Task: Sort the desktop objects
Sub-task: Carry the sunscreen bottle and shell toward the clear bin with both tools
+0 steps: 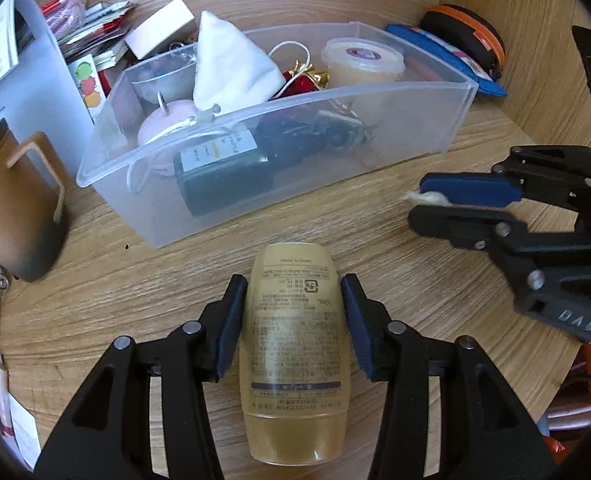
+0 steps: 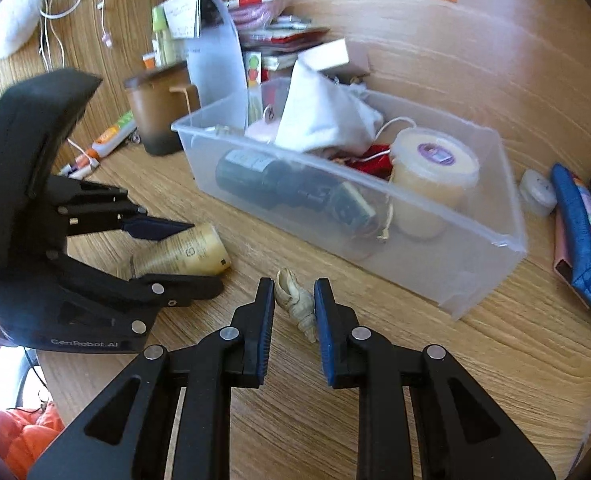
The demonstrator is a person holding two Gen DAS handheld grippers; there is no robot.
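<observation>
The sorting is judged to be partly done. A clear plastic bin on the wooden desk is already loaded with a dark bottle, a white cloth pouch, a pale lidded tub, a pink round item and small red-and-gold pieces.

Two items are in hand and not yet in the bin. A tan lotion bottle is clamped between the pads of the left gripper; it is held lengthwise, just in front of the bin's near wall. A small cream seashell is pinched between the nearly closed pads of the right gripper, low over the desk and near the bin's front corner. Whether the shell is lifted clear of the desk cannot be told.

Still outside the bin are a blue pouch, a black-and-orange case, a small white round object, a brown mug and a pile of packets and papers behind the bin. Which of these are meant to be sorted cannot be determined.
</observation>
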